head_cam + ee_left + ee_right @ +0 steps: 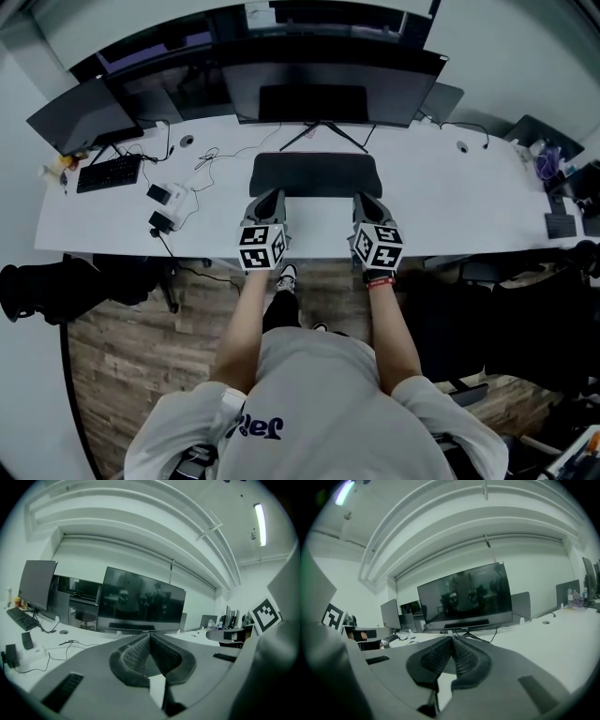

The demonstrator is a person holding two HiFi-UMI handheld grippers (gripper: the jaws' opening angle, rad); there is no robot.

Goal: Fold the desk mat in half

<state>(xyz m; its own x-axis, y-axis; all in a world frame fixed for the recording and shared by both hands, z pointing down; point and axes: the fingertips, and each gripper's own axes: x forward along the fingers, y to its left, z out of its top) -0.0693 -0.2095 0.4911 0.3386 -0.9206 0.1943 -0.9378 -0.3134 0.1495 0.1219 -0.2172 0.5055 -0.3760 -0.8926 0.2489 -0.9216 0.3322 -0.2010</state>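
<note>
The dark desk mat [316, 174] lies flat on the white desk [450, 202], just in front of the big monitor's stand. My left gripper [269, 201] and right gripper [368, 202] hover side by side at the mat's near corners, over its front edge. In the left gripper view the jaws [150, 634] meet at their tips with nothing between them. The right gripper [452, 638] in its own view is likewise shut and empty. Both cameras are tilted up toward the monitor, so the mat itself is hidden in them.
A wide monitor [323, 89] stands behind the mat, a second screen [84, 114] at far left. A keyboard [109, 172], small devices and cables [164, 208] lie on the desk's left part. Clutter [553, 173] sits at the far right. A black bag [56, 286] rests left of the person.
</note>
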